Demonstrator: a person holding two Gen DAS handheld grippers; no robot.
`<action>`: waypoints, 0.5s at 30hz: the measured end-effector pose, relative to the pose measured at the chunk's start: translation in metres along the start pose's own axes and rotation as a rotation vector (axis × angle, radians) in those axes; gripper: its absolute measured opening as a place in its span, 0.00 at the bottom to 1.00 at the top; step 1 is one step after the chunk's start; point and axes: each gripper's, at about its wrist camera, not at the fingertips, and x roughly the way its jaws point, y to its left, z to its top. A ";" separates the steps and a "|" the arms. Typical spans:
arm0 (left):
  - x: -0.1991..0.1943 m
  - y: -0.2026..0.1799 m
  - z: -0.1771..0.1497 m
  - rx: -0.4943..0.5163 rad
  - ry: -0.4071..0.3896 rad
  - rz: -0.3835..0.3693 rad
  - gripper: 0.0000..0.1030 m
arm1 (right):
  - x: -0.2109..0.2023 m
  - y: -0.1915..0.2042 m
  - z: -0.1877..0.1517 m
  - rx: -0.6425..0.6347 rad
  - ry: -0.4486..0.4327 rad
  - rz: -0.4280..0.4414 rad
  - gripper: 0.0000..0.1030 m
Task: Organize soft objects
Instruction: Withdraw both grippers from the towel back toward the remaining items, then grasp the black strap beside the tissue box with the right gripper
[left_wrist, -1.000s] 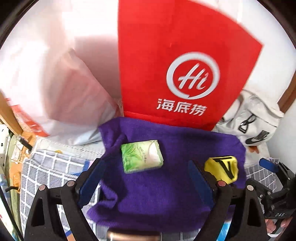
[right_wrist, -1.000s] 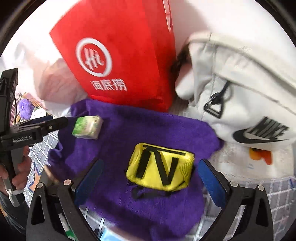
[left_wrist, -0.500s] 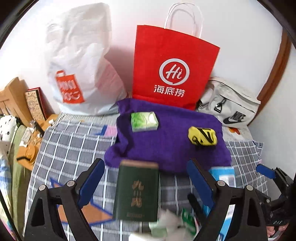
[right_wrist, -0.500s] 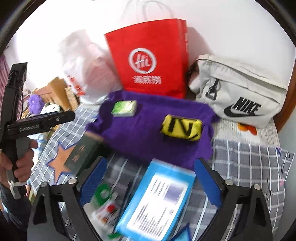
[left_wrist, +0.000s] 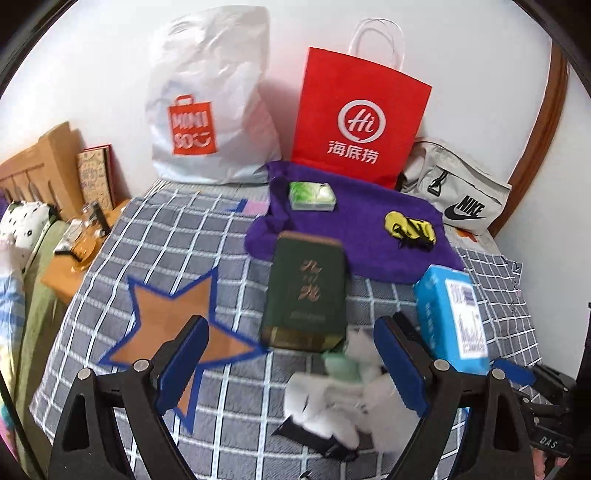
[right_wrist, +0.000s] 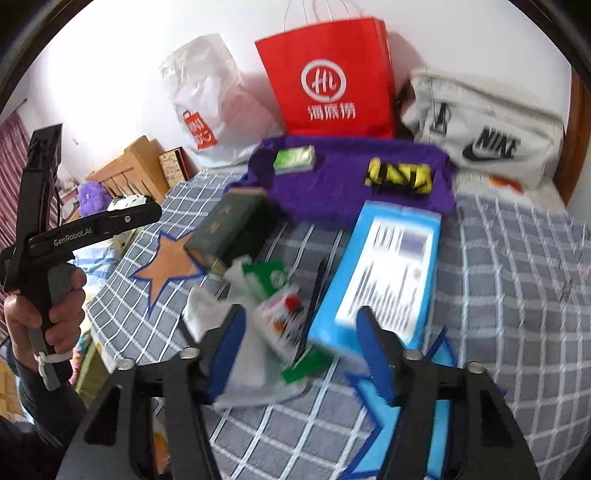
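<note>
A purple cloth (left_wrist: 354, 225) (right_wrist: 343, 177) is spread at the far side of the bed, with a green tissue pack (left_wrist: 312, 196) (right_wrist: 295, 158) and a yellow pouch (left_wrist: 410, 229) (right_wrist: 399, 176) lying on it. Nearer lie a dark green book (left_wrist: 306, 291) (right_wrist: 229, 225), a blue box (left_wrist: 450, 317) (right_wrist: 384, 273) and a white plastic bag with small packets (left_wrist: 332, 391) (right_wrist: 269, 317). My left gripper (left_wrist: 290, 332) hovers open with nothing in it. My right gripper (right_wrist: 299, 321) is closing above the plastic bag and the box corner, its pads pressing on nothing.
A red paper bag (left_wrist: 358, 118), a white shopping bag (left_wrist: 210, 107) and a grey Nike bag (left_wrist: 458, 192) stand against the wall. The checked bedspread (left_wrist: 177, 236) has an orange star. A wooden headboard (left_wrist: 40, 166) and a cluttered bedside table (left_wrist: 77, 251) sit left. A hand (right_wrist: 44, 306) holds the left gripper.
Both grippers have pulled back from the purple cloth, so the book, blue box and plastic bag have come into view. The right gripper's jaws have narrowed.
</note>
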 end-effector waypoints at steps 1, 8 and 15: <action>-0.001 0.002 -0.007 -0.001 -0.005 0.007 0.88 | 0.003 -0.001 -0.005 0.014 0.009 0.009 0.44; 0.003 0.013 -0.038 -0.013 0.004 0.008 0.88 | 0.027 -0.004 -0.020 0.066 0.028 -0.002 0.38; 0.010 0.020 -0.051 -0.007 0.028 0.011 0.88 | 0.046 -0.012 -0.021 0.136 0.021 0.014 0.25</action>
